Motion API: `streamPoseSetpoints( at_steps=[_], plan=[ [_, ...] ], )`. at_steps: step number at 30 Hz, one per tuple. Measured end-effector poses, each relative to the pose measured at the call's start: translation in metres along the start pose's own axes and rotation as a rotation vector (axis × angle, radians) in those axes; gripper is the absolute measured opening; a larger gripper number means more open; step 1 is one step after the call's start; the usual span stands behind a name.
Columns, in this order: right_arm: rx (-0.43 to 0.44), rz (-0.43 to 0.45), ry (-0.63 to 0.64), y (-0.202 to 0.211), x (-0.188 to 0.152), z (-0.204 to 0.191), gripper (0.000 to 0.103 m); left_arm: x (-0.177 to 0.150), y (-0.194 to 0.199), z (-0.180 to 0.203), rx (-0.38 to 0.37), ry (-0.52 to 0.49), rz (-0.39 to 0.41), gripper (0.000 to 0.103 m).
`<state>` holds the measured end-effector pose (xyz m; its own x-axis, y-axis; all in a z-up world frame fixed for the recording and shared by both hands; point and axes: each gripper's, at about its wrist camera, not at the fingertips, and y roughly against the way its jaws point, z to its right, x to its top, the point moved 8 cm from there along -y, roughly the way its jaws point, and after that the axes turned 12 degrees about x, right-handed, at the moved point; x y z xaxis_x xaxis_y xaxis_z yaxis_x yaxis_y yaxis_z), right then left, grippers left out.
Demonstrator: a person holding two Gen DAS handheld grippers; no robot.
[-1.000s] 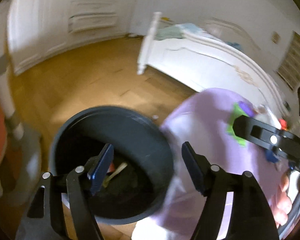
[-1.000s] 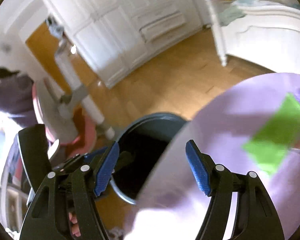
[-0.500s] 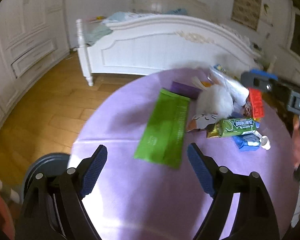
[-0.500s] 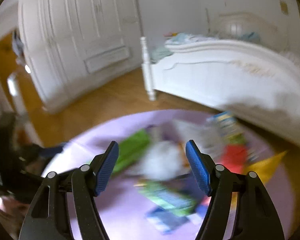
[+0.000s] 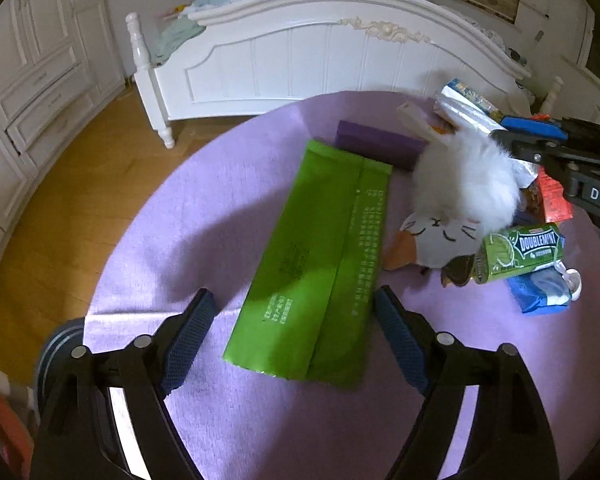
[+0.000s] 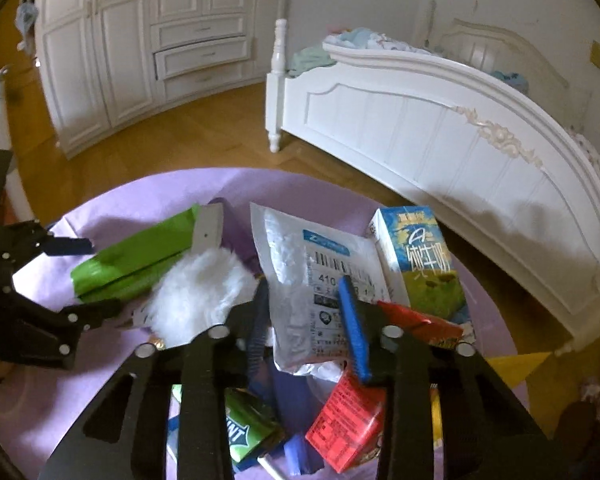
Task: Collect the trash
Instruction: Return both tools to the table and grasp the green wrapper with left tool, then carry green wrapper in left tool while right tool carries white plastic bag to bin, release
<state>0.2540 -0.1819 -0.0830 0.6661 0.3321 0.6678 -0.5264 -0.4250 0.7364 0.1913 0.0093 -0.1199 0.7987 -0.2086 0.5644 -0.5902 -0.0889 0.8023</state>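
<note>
A round table with a purple cloth [image 5: 220, 208] holds a pile of trash. A flat green packet [image 5: 320, 256] lies in front of my open, empty left gripper [image 5: 296, 312]. Beside it are a white fluffy toy [image 5: 464, 184], a Doublemint pack [image 5: 520, 250] and a blue wrapper [image 5: 540, 294]. My right gripper [image 6: 306, 304] is half closed around a white plastic mailer bag [image 6: 312, 280]; whether the pads press it is unclear. A milk carton [image 6: 416, 256] and a red packet [image 6: 348, 420] lie next to it.
A dark bin [image 5: 56, 344] shows at the table's left edge in the left wrist view. A white bed frame [image 5: 324, 56] stands behind the table. White wardrobes [image 6: 112, 52] line the far wall over a wooden floor [image 5: 60, 192].
Both grippers swung from over the dark bin to the table. The left now hovers over the green packet. The right has narrowed around the white mailer bag.
</note>
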Motion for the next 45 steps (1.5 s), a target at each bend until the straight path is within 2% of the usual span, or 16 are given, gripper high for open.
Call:
streamPoseSetpoints(
  at_steps=[1, 3, 6, 10, 11, 18, 28, 35, 45],
  plan=[
    [0.002, 0.01, -0.012, 0.002, -0.002, -0.004, 0.025, 0.002, -0.001, 0.0, 0.009, -0.003, 0.004, 0.067],
    [0.029, 0.035, -0.055, 0.007, -0.001, -0.002, 0.021, 0.003, -0.003, -0.001, 0.008, 0.003, 0.008, 0.064],
    [0.094, 0.095, -0.125, 0.023, 0.0, -0.004, 0.018, 0.005, -0.001, 0.0, -0.004, 0.021, 0.023, 0.053],
    [0.195, 0.172, -0.187, 0.05, 0.005, -0.01, 0.016, 0.012, 0.01, -0.005, -0.056, 0.085, 0.051, 0.024],
    [0.23, 0.195, -0.2, 0.058, 0.006, -0.015, 0.015, 0.012, 0.013, -0.007, -0.071, 0.103, 0.053, 0.023],
    [0.323, 0.286, -0.199, 0.105, 0.018, -0.047, 0.014, 0.001, 0.036, -0.023, -0.098, 0.168, 0.075, 0.019],
    [0.414, 0.292, -0.165, 0.13, 0.024, -0.108, 0.014, -0.025, 0.084, -0.069, -0.074, 0.266, 0.145, 0.019],
    [0.504, 0.248, -0.135, 0.117, 0.031, -0.166, 0.014, -0.066, 0.113, -0.124, -0.013, 0.383, 0.169, 0.019],
    [0.651, 0.113, -0.099, 0.064, 0.035, -0.271, 0.014, -0.129, 0.117, -0.199, 0.049, 0.541, 0.134, 0.019]
  ],
)
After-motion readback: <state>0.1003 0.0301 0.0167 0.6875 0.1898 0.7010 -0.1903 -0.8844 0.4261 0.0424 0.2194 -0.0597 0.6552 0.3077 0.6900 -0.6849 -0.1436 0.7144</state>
